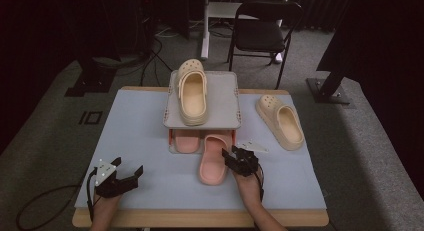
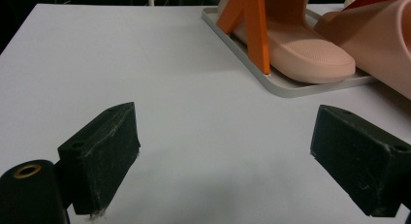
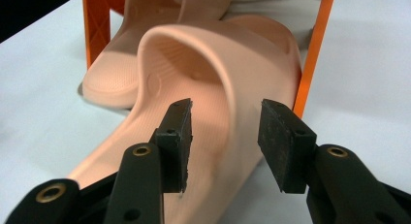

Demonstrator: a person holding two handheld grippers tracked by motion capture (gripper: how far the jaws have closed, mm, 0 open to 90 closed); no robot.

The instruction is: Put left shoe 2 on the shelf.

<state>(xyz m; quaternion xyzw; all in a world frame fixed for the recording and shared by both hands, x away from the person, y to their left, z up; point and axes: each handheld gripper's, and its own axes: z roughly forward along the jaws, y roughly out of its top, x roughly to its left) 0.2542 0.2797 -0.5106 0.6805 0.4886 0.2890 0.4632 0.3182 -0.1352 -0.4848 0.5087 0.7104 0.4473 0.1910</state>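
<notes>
Pink slide [image 1: 214, 162] lies half out of the rack's [image 1: 203, 122] lower tier, heel toward the desk's near edge. My right gripper [image 3: 225, 141] straddles its strap, jaws spread, nothing pinched. I'd close squarely before moving it. Left gripper [image 1: 119, 179] idles spread near the near-left corner.

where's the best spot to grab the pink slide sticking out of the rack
Probably the strap arch of the pink slide, from its heel end. The arch stands up off the sole and opens toward the right gripper, whose open jaws already straddle one side wall in the right gripper view.
</notes>
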